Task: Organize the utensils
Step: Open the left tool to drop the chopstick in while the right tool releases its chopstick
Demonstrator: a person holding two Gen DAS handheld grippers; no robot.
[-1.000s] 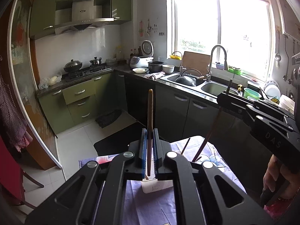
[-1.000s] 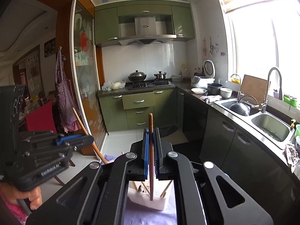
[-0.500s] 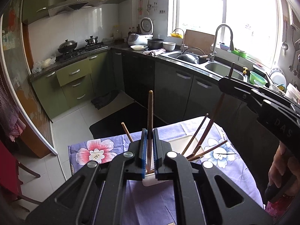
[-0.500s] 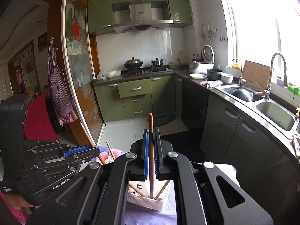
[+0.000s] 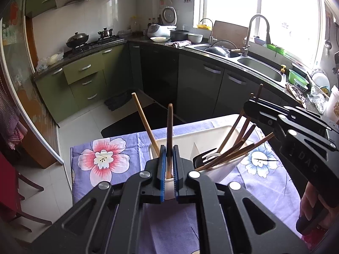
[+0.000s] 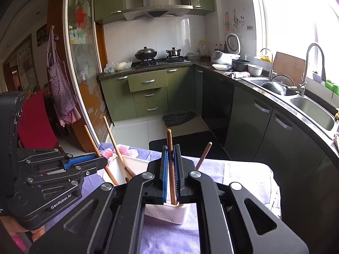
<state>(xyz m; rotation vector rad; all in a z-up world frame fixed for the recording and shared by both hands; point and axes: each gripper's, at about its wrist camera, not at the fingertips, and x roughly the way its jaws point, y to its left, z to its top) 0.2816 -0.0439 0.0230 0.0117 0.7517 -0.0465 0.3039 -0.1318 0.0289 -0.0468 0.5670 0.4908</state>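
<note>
Both grippers lowered (each clamping chopstick (image 5: 169, 131)) over holder (image 5: 186, 139).

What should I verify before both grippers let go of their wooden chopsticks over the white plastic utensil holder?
1. Left gripper shut on its dark wooden chopstick: ok.
2. Right gripper shut on its reddish wooden chopstick: ok.
3. Left chopstick's lower end inside the white plastic utensil holder: cannot tell, fingers hide it.
4. Right chopstick's tip inside the holder: looks ok, at the near wall.
5. Grippers apart from each other: ok.
6. Holder upright on the purple floral tablecloth: ok.
</note>
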